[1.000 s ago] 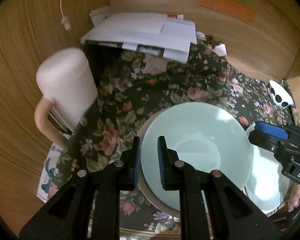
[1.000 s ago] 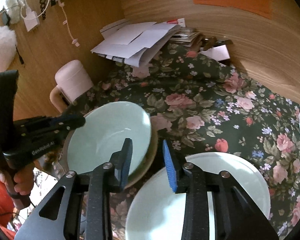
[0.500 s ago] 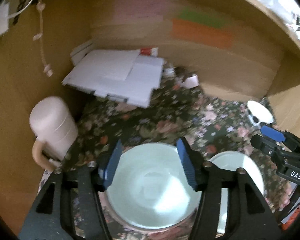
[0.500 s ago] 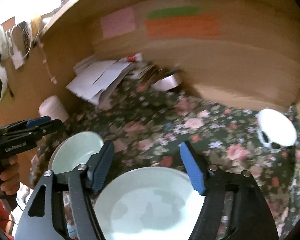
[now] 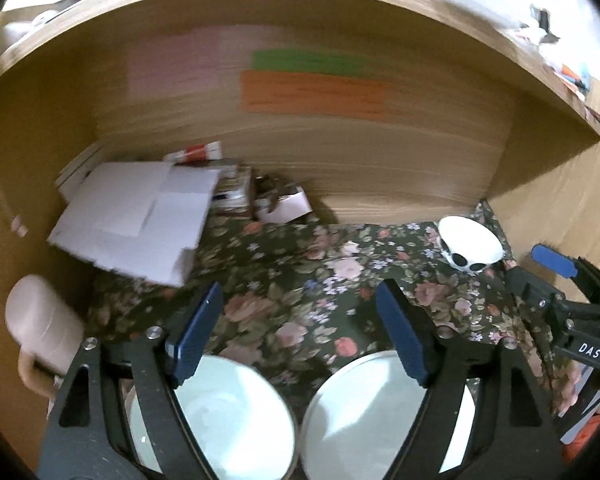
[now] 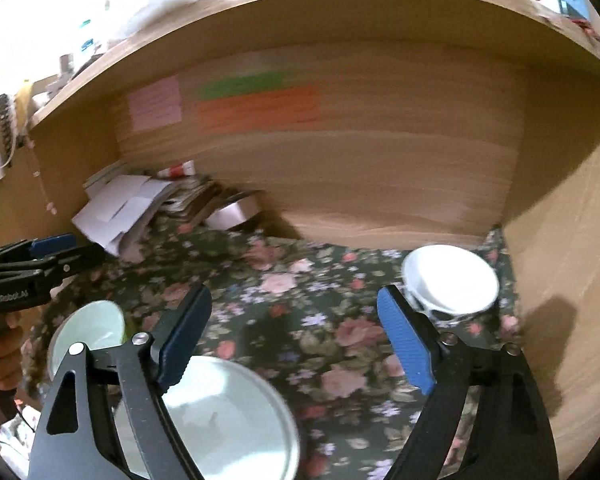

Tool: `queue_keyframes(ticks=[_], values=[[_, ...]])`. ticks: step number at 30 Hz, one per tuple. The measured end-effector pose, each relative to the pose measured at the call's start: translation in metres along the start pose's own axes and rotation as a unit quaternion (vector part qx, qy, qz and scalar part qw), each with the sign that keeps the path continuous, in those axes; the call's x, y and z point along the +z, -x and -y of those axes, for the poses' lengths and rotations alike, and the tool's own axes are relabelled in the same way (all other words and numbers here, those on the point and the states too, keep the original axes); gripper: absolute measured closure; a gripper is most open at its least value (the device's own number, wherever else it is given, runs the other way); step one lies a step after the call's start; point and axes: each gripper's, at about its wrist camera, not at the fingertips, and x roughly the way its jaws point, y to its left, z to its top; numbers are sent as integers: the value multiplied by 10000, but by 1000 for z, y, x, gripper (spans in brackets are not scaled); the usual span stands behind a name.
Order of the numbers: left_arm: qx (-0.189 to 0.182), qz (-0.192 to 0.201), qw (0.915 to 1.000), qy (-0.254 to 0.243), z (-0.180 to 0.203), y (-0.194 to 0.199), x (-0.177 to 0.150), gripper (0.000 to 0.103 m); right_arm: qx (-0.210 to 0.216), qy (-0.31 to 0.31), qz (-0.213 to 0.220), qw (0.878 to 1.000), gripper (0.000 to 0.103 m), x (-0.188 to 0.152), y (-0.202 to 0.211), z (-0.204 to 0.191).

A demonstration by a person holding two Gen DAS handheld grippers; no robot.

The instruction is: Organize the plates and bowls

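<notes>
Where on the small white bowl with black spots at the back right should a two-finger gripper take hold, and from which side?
Grip the rim of the white spotted bowl, one finger inside and one outside. It sits upright with its mouth open upward, too wide to span. Come from above at the near edge with the open right gripper, since the wooden side wall and back panel crowd its far and right sides.
</notes>
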Motion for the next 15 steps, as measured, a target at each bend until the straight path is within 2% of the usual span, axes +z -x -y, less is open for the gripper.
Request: queue_keyframes(ticks=[6, 15], values=[[-107, -108, 9996, -242, 26, -26, 16, 21, -331, -227, 9, 9992, 17, 4, -8, 35], [-160, -294, 9989, -318, 46, -74, 31, 20, -876, -722, -257, 9932, 17, 1, -34, 93]])
